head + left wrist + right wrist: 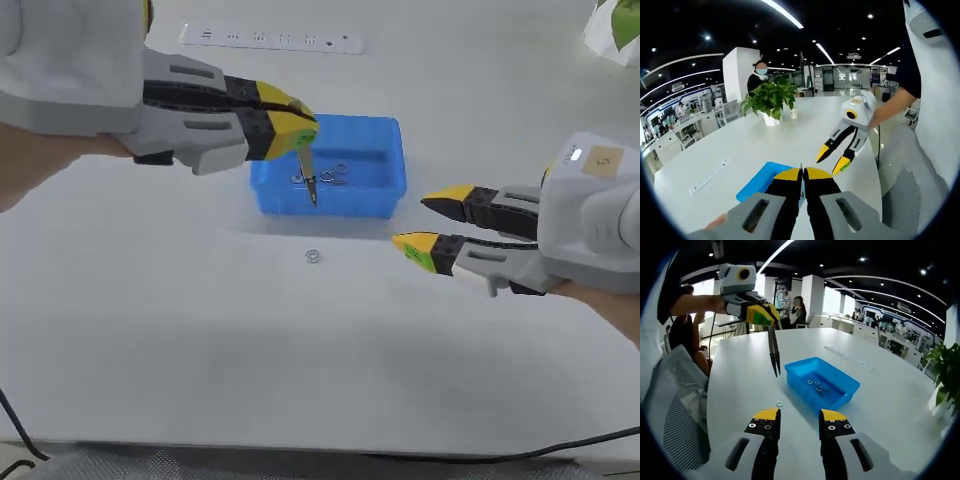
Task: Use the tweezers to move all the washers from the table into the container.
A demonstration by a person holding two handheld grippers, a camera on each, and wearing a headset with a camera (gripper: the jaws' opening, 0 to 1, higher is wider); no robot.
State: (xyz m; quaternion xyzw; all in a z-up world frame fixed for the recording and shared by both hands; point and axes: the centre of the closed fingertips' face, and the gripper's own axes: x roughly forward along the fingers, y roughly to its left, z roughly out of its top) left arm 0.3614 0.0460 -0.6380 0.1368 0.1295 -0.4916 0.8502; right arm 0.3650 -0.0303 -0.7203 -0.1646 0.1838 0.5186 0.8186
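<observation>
The left gripper (300, 125) pinches the tweezers (308, 175), tips down by the container (330, 203). The right gripper (425, 222) is spread, near one washer (313, 257) on the counter (150, 330).

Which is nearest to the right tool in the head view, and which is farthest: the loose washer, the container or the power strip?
1. Container: its near corner lies just beside the tips of the right tool.
2. Washer: alone on the table, in front of the container, further from the tips.
3. Power strip: far side, behind the container.
</observation>
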